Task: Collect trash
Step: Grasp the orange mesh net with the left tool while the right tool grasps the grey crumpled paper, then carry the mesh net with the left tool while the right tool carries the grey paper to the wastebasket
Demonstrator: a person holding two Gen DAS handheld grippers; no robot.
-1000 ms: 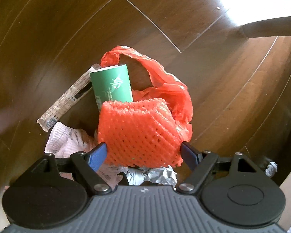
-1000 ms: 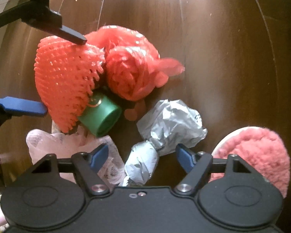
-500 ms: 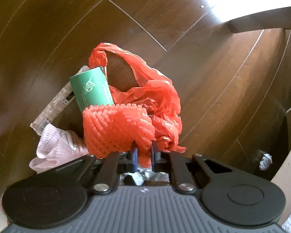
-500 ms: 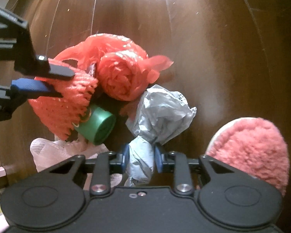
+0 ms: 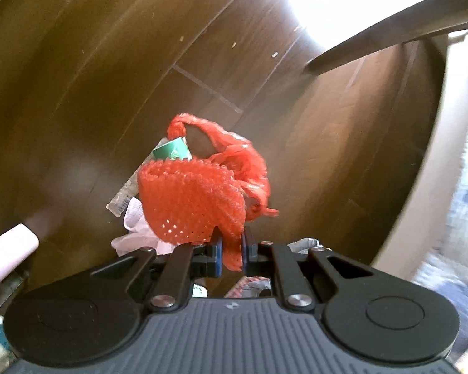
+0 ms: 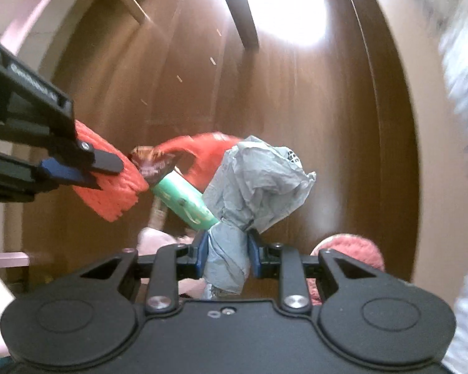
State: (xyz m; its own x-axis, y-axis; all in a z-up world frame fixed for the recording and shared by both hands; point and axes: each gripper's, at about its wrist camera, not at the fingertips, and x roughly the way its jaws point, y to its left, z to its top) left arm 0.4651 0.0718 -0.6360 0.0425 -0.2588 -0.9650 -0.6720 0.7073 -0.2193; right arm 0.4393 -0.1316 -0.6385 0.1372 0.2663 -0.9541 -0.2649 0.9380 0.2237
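My left gripper (image 5: pixel 231 254) is shut on an orange foam fruit net (image 5: pixel 190 202) and holds it above the dark wood floor; the net also shows in the right wrist view (image 6: pixel 109 184). My right gripper (image 6: pixel 227 255) is shut on a crumpled grey paper wad (image 6: pixel 259 184), lifted off the floor. Below lie a red plastic bag (image 5: pixel 234 155), a green paper cup (image 5: pixel 171 151), a clear wrapper (image 5: pixel 124 196) and pinkish crumpled paper (image 5: pixel 137 237). The cup (image 6: pixel 184 199) and bag (image 6: pixel 209 149) show behind the grey wad.
A pink fluffy slipper (image 6: pixel 352 249) is at the right of the right wrist view. A dark furniture leg (image 5: pixel 374 46) crosses the upper right. A pale curved edge (image 5: pixel 421 187) bounds the floor on the right. A pink object (image 5: pixel 6 255) sits at left.
Both grippers have risen from the pile, the left carrying the foam net, the right carrying the grey paper wad. The remaining trash looks smaller and farther below.
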